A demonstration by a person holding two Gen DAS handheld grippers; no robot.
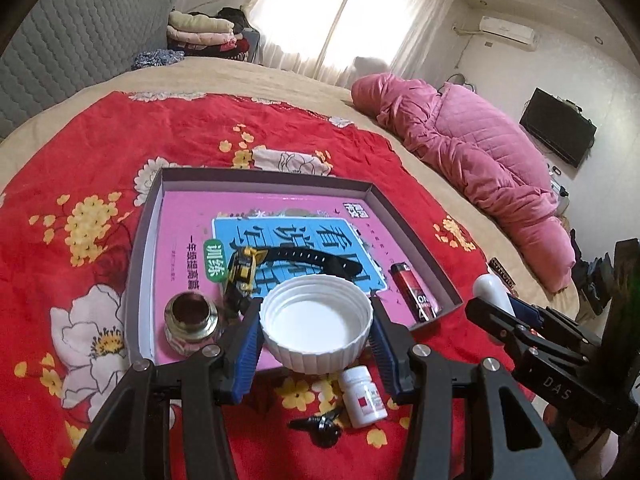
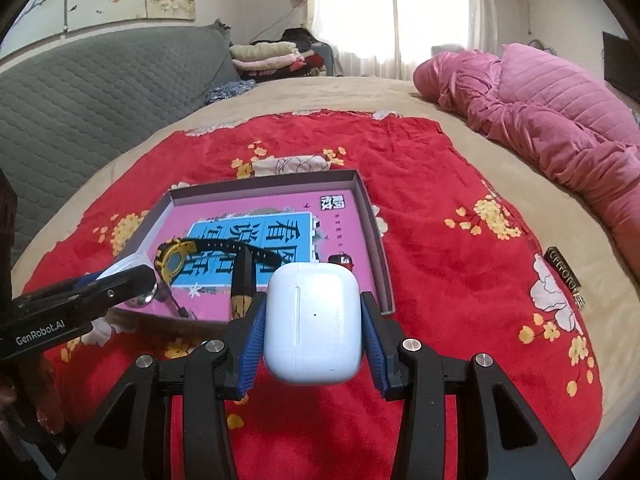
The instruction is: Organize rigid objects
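My left gripper [image 1: 316,332] is shut on a white ribbed lid [image 1: 316,322], held over the near edge of the shallow grey box [image 1: 256,176], which has a pink book in its bottom. In the box lie a yellow and black watch [image 1: 244,270], a small glass jar [image 1: 192,320] and a red lighter [image 1: 414,292]. My right gripper [image 2: 314,330] is shut on a white earbud case [image 2: 314,326], held above the red cloth near the box's right front corner [image 2: 386,304]. The watch [image 2: 176,260] also shows in the right wrist view.
A small white pill bottle [image 1: 364,396] and a black key [image 1: 320,426] lie on the red floral cloth [image 1: 80,184] in front of the box. A pink quilt [image 1: 480,168] lies on the bed at right. A small dark labelled item [image 2: 564,274] lies on the cloth's right edge.
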